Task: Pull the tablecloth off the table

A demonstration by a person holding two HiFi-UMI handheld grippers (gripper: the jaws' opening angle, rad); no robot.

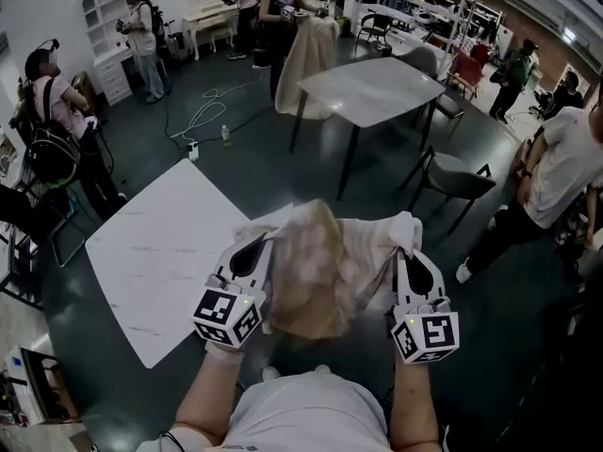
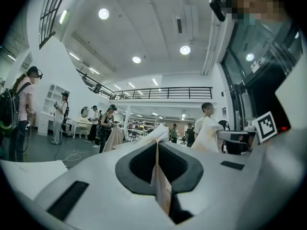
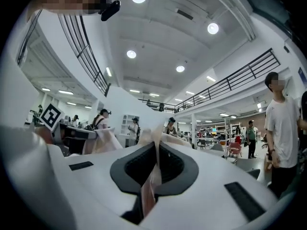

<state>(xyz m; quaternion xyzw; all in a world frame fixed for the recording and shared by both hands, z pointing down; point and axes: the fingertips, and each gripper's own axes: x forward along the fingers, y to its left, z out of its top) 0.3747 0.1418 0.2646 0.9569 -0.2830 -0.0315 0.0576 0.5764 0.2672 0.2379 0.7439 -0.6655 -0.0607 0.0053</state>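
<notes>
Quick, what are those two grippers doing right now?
Left gripper: shut on the tablecloth.
Right gripper: shut on the tablecloth.

The tablecloth (image 1: 320,271) seemingly hides the white table's (image 1: 151,252) near corner, and the person's forearms (image 1: 212,398) run off the bottom edge.

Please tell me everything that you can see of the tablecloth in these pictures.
The tablecloth is thin beige fabric with pale blotches, crumpled into sagging folds. It hangs in the air: the left hand-held gripper is shut on one upper edge, the right hand-held gripper on the other. It hangs beside the white table, not spread on it.
</notes>
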